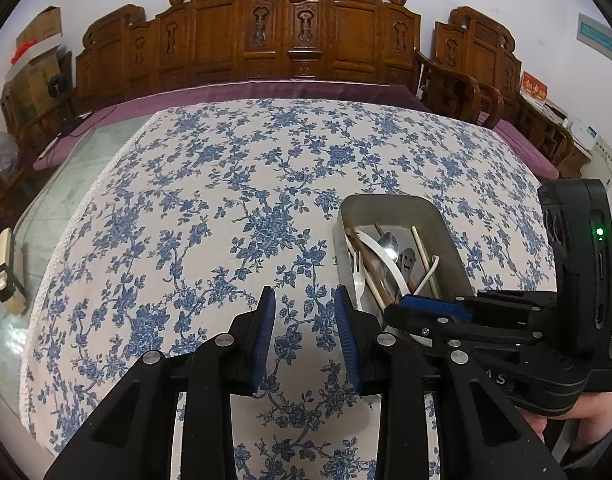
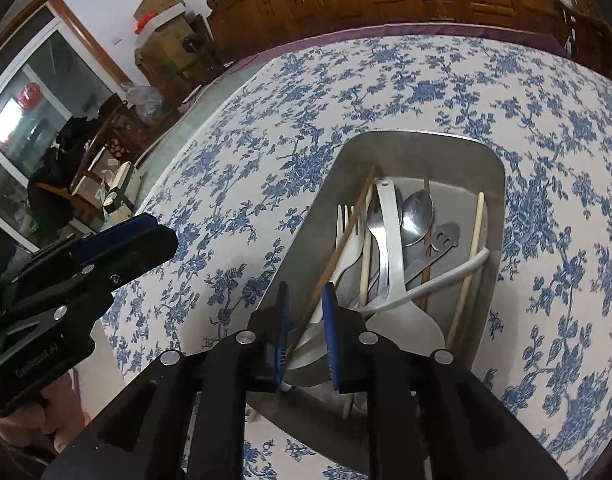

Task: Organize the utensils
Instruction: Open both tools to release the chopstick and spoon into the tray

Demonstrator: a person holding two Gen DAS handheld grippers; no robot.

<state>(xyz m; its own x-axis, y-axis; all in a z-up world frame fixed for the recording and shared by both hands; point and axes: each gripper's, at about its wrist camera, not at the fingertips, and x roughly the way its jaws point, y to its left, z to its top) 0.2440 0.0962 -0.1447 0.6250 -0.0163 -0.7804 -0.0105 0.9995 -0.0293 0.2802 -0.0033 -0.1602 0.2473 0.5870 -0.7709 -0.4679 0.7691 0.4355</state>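
While all visible utensils [image 2: 390,248] are seen piled in the metal tray [image 2: 500,200] on the tabletop [image 1: 226,200], sorting looks nearly done. Left tongs [image 1: 305,334] are spread, empty. Right tongs [image 2: 305,332] are parted over the tray's near end, nothing gripped.

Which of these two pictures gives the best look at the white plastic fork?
The right wrist view: the white fork lies in the metal tray, prongs plainly visible from close above. In the left wrist view the fork is small, and its handle runs behind the left gripper.
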